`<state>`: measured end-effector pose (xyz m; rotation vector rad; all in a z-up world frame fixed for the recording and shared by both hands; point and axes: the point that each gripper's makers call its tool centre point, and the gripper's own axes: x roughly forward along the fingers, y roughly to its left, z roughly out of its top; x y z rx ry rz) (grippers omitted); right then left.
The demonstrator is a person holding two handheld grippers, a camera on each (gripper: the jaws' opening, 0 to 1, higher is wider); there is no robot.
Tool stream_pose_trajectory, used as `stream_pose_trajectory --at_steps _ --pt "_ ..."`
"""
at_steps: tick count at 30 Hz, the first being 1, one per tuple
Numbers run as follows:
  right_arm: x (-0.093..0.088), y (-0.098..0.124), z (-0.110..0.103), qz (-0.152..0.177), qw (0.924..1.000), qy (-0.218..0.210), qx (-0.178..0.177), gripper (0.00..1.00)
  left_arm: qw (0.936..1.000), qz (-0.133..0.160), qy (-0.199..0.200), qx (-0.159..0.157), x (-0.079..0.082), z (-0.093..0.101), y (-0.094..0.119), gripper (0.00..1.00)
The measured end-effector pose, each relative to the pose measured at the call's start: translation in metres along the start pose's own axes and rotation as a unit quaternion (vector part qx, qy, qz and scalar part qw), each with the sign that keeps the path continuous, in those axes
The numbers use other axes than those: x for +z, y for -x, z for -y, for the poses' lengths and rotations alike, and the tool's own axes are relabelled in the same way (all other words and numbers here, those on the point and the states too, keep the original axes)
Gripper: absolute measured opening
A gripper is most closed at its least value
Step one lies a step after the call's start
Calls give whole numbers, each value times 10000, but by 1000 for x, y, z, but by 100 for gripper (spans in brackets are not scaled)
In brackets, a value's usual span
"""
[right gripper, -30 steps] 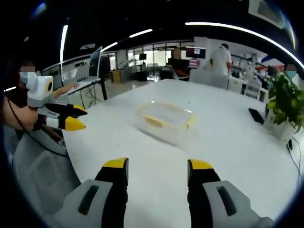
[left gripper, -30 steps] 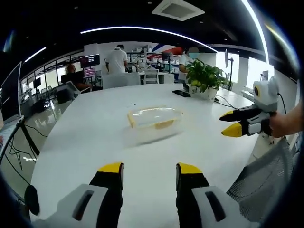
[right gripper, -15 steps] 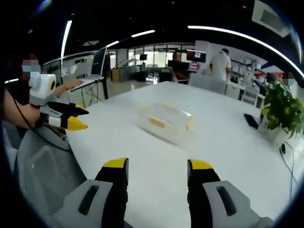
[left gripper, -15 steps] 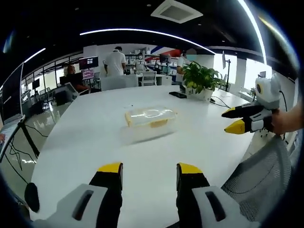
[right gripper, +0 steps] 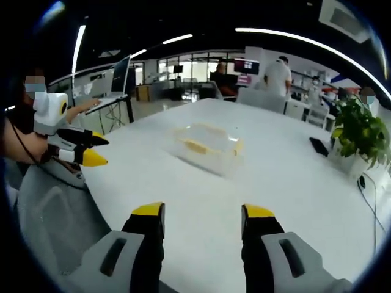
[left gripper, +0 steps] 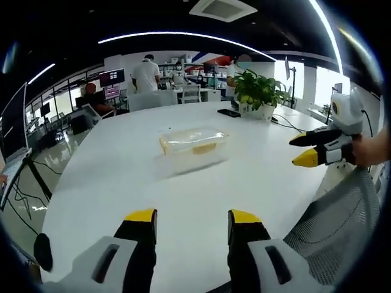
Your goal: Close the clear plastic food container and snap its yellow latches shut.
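White table (left gripper: 122,177): container (left gripper: 193,145) well beyond the open left claw (left gripper: 193,218).

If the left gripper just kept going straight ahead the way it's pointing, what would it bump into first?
Probably the clear container, ahead of the open left gripper across bare white table. Nothing lies between, though depth is hard to judge.
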<state>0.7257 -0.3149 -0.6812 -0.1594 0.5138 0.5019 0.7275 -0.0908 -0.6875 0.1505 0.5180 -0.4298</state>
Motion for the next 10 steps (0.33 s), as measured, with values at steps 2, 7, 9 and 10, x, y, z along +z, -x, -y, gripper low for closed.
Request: stream_pose_trajectory --at_steps 2,7,9,10 --pt "1 0 0 18 10000 30 -3 48 10000 7 -6 -1 1 0 0 41" --pt "2 2 -1 81 10000 40 -15 48 10000 -22 18 -8 -1 0 0 41" --pt "0 3 -2 45 10000 48 -8 48 10000 -23 50 15 -2 -1 1 41" --pt "-1 2 -2 34 10000 47 1 49 10000 -8 91 22 -2 -1 2 41"
